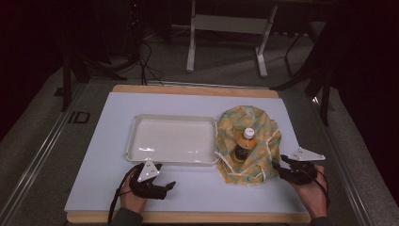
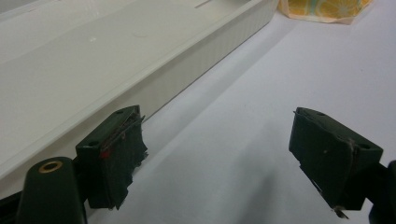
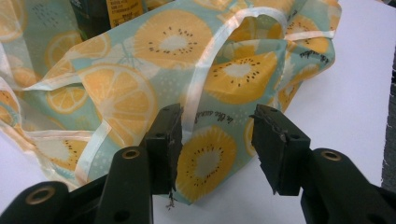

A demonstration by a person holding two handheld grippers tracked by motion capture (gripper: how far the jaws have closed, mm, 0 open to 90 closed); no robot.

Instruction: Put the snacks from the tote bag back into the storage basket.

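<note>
Two tools: both at the near edge of the table [image 1: 94,155], one in each hand.
Tray [image 1: 171,139]: just ahead of the left tool [image 1: 162,187], white, nothing in it.
Cloth bag [image 1: 256,136]: citrus print, spread open just ahead of the right tool [image 3: 217,140], its hem at the jaws.
Bottle [image 1: 244,143]: upright inside the bag, beyond the right tool.
Left tool state: jaws wide apart, holding nothing.
Right tool state: jaws partly apart, pads clear of the fabric.
Progress: early, by my reading; bag ungripped, bottle not out, tray unfilled.
</note>
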